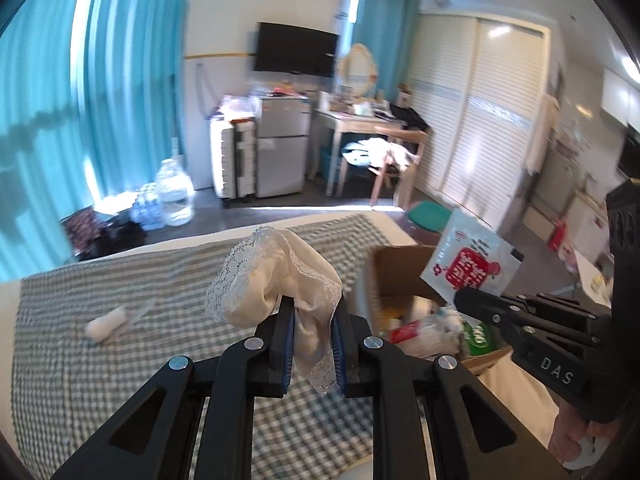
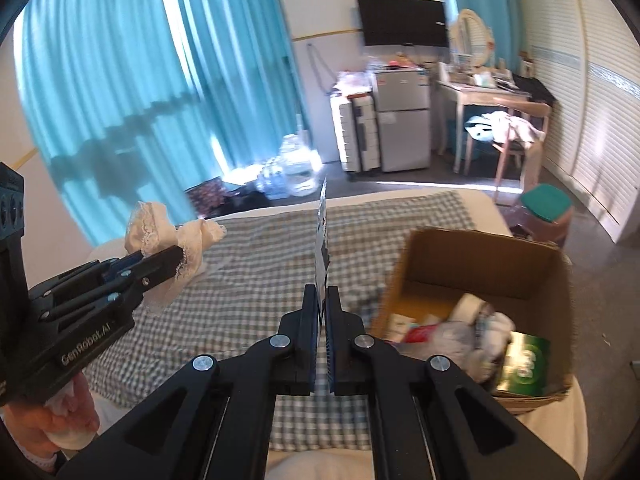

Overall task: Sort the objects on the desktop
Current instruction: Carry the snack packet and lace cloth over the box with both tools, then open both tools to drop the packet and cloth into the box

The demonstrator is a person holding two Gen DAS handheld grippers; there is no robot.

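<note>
My left gripper (image 1: 314, 334) has its fingers (image 1: 286, 332) clamped on a cream lace-trimmed cloth (image 1: 280, 276), held up over the checked blanket (image 1: 120, 360) on the bed. My right gripper (image 2: 322, 320) pinches a white sachet (image 1: 470, 260) with a red label (edge-on from its own camera), raised beside the open cardboard box (image 2: 480, 264) of mixed items. A small white roll (image 1: 106, 326) lies on the blanket.
</note>
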